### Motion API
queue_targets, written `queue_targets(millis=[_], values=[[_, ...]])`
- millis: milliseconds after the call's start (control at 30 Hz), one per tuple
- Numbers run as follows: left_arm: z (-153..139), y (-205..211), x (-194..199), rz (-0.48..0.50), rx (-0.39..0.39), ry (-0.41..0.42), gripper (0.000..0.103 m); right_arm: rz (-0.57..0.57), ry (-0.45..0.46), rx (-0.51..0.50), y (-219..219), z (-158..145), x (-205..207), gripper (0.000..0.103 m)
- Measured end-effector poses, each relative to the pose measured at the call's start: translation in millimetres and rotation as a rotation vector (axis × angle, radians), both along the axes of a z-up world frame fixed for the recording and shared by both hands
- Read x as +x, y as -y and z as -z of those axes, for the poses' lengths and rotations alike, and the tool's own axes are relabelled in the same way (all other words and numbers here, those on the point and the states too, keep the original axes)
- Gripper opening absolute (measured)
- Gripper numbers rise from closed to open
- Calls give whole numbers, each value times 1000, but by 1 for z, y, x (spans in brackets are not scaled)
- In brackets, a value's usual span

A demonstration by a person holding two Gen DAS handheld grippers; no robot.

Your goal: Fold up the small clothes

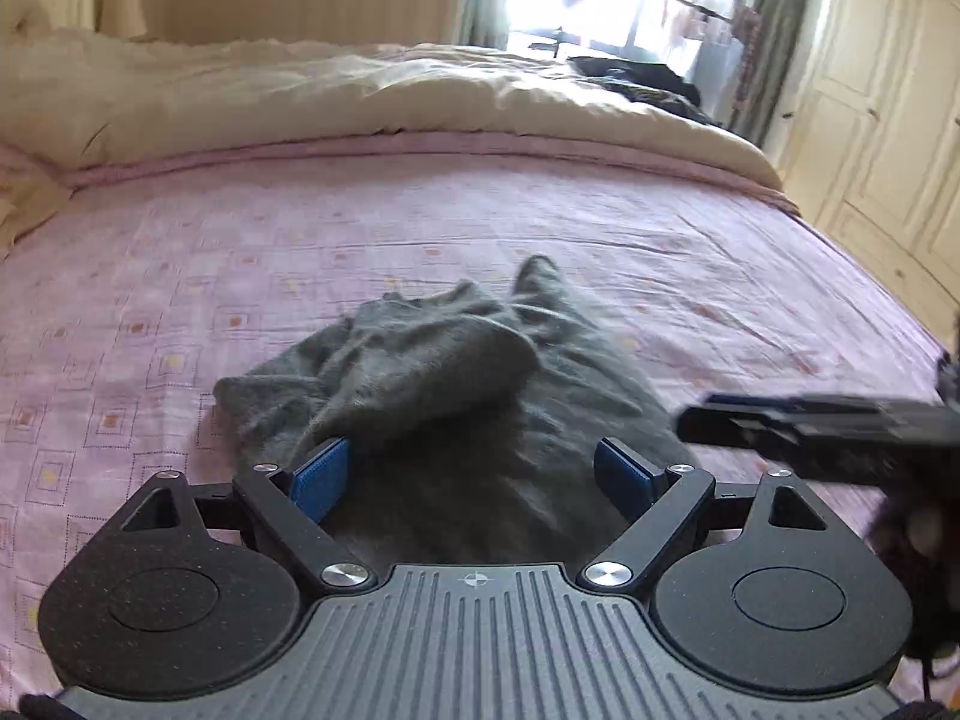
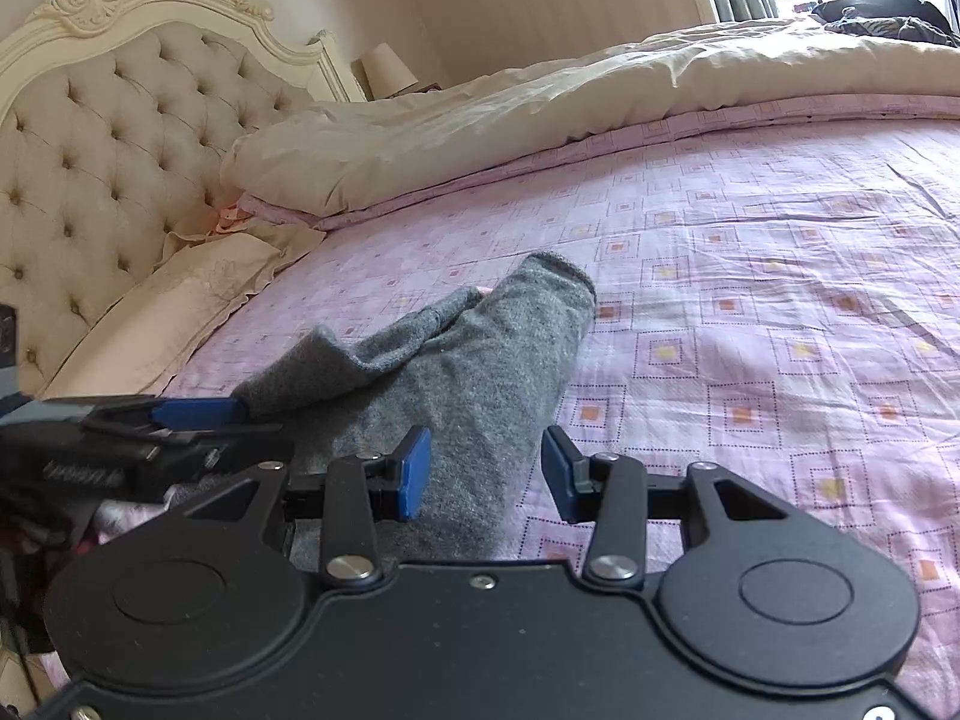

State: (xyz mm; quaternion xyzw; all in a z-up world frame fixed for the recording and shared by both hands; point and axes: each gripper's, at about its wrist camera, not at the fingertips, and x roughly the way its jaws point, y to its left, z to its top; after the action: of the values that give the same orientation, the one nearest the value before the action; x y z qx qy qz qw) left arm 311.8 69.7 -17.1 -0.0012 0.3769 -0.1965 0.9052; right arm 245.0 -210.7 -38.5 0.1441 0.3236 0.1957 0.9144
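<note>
A small grey knitted garment (image 1: 432, 372) lies rumpled on the pink patterned bedsheet (image 1: 240, 252), partly folded over itself. My left gripper (image 1: 474, 474) is open, its blue pads wide apart, with the near part of the garment between them. In the right wrist view the same garment (image 2: 480, 354) stretches away from me. My right gripper (image 2: 486, 474) is open over its near end. The left gripper (image 2: 198, 414) shows at the left edge there, touching the garment's folded flap. The right gripper (image 1: 840, 426) shows blurred at the right of the left wrist view.
A cream duvet (image 1: 360, 90) is bunched across the far side of the bed. A tufted headboard (image 2: 90, 138) and pillows (image 2: 180, 312) stand at the left. Dark clothes (image 1: 636, 78) lie near the window. Cream wardrobes (image 1: 882, 120) line the right wall.
</note>
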Motion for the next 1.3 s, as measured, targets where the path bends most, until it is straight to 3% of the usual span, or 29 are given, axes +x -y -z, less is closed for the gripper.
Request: queue_targets(millis=[200,300,433,567,667,733,767,867,900,967,1033,1067,1300], values=[[8,-50,61,-285,63,-23,82,-5,27,-18,6,0,-1,52],[-7,-75,54,-347,13,-1,81,-15,81,-38,2,-8,1,52],[-27,-66,15,-266,3,90,81,-39,135,-55,-15,-17,17,48],[-18,-35,-22,-111,30,161,82,-61,151,-104,-41,-11,38,40],[7,-23,-28,-87,77,131,82,-66,85,-180,-58,12,53,31],[32,-24,-21,-108,151,47,83,-73,84,-202,-63,27,55,30],[44,-28,-17,-111,140,8,87,-67,96,-193,-62,30,53,30],[55,-54,-15,-144,-14,-37,92,-59,86,-172,-59,24,51,30],[53,-57,-15,-143,-30,-46,92,-61,90,-172,-58,21,49,32],[48,-66,-13,-147,-78,-81,91,-52,103,-143,-51,13,44,43],[46,-75,-14,-160,-146,-119,91,-27,114,-70,-39,5,35,74],[44,-80,-16,-174,-170,-133,91,-18,115,-36,-33,2,31,79],[48,-97,-28,-196,-197,-175,92,12,16,115,8,6,16,79]])
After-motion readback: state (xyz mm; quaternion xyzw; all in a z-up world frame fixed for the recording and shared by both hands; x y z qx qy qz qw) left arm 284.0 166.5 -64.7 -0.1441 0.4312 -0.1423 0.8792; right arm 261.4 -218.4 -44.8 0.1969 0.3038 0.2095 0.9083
